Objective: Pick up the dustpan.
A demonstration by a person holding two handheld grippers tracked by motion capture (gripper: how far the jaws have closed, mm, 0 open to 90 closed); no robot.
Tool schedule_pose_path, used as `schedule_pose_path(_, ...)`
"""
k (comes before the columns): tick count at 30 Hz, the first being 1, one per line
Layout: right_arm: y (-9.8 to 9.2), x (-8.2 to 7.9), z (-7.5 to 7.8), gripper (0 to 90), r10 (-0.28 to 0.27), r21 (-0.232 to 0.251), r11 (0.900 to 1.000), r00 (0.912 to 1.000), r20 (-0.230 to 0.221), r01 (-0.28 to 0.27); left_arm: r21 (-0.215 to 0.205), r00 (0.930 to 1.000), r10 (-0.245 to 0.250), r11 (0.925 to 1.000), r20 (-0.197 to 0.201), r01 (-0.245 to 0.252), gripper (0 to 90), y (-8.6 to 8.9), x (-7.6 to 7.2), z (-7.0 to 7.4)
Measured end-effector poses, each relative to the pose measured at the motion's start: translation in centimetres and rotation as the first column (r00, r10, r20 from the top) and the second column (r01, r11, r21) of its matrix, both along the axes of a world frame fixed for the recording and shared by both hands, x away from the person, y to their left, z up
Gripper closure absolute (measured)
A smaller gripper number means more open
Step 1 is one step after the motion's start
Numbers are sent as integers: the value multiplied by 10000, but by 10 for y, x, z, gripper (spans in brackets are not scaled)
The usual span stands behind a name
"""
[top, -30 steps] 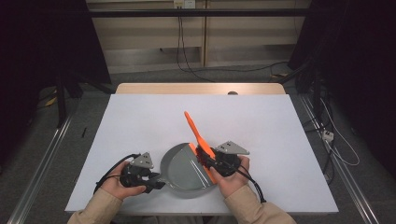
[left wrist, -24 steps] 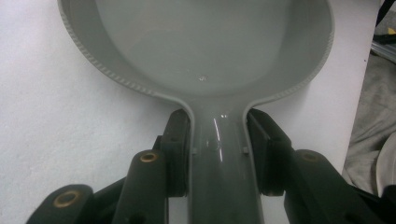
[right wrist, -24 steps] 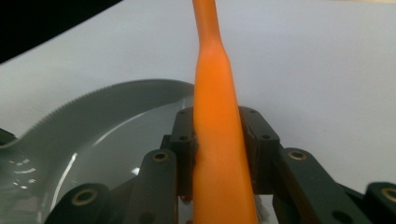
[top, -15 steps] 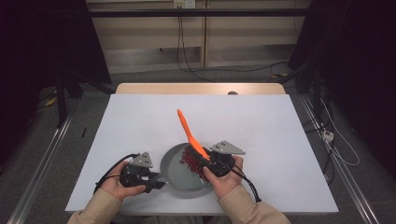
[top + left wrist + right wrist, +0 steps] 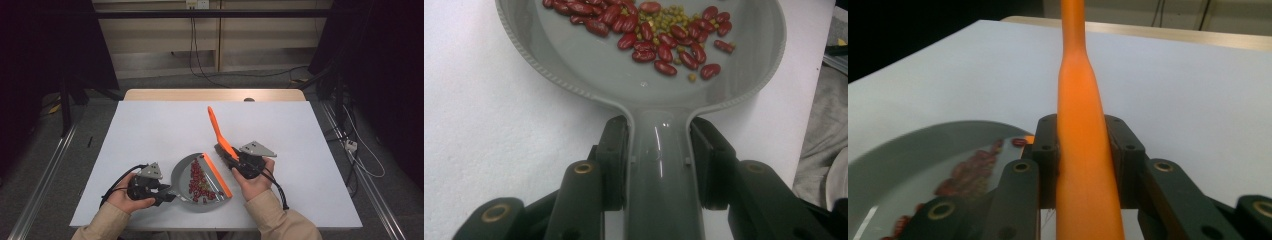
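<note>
Currently: left gripper (image 5: 167,194) is clamped on the handle of the grey plastic dustpan (image 5: 186,176), jaws tight on both sides of the handle in the left gripper view. Pan sits flat on the white desk (image 5: 150,130) near its front edge, about mid-width, orange lip (image 5: 216,174) on the side facing the right hand. Red kidney beans (image 5: 659,35) mixed with small green beans (image 5: 671,17) lie inside the pan. Right gripper (image 5: 235,161) grips the orange plastic brush (image 5: 218,127) by its handle, just beside the pan's lip, handle angled up toward the far edge. Bristle end hidden behind the gripper.
</note>
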State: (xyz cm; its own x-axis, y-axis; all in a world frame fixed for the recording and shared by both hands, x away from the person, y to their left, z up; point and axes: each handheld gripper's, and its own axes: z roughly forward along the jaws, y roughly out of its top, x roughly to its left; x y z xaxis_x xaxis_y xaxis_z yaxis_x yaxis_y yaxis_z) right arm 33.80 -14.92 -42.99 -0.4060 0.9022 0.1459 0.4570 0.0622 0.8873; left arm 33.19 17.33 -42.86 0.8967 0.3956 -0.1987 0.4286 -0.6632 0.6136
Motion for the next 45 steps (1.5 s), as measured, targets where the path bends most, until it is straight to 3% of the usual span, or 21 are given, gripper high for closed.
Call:
schedule_pose_path(4,-1,2,-13,709,-130,-248,9996,9999,-18,130,154,10000,-37,9999,32,37,627,-1,1,0)
schedule_pose_path(8,19,-5,-12,707,577,-229,9981,9983,-114,-579,44,9999,124,9999,-4,-124,627,-3,2,-1)
schedule_pose_path(9,27,-8,-12,706,765,-440,9961,9971,-53,-767,89,9999,141,9999,10,-141,627,-3,2,0)
schedule_pose_path(12,40,-13,-10,706,944,-361,9949,9954,133,-939,82,9999,141,9999,22,-141,626,-4,2,0)
schedule_pose_path(14,46,-14,-6,709,1174,93,9930,9930,137,-1176,128,9999,133,9998,92,-134,624,-4,2,0)
schedule_pose_path(19,63,-18,-1,710,1637,-12,9865,9864,130,-1637,19,9991,357,9994,232,-357,577,-3,0,-3)
schedule_pose_path(25,41,-10,7,709,1257,222,9917,9915,334,-1265,66,9991,214,9997,363,-217,625,-6,-1,-5)
schedule_pose_path(30,15,-5,8,710,822,432,9955,9959,371,-838,-322,9963,327,9990,797,-302,629,-5,-1,-8)
schedule_pose_path(36,-13,-2,7,710,423,414,9982,9984,376,-438,-467,9901,527,9978,1298,-469,629,-1,-1,-8)
schedule_pose_path(37,-16,-2,7,710,362,408,9985,9987,368,-377,-677,9902,591,9964,1265,-508,629,0,0,-8)
schedule_pose_path(41,-28,0,6,710,266,251,9993,9987,433,-277,-845,9863,922,9931,1370,-811,629,5,2,-7)
schedule_pose_path(45,-42,1,6,710,-19,254,9997,9989,458,8,-1302,9781,1567,9817,1373,-1390,629,15,6,-6)
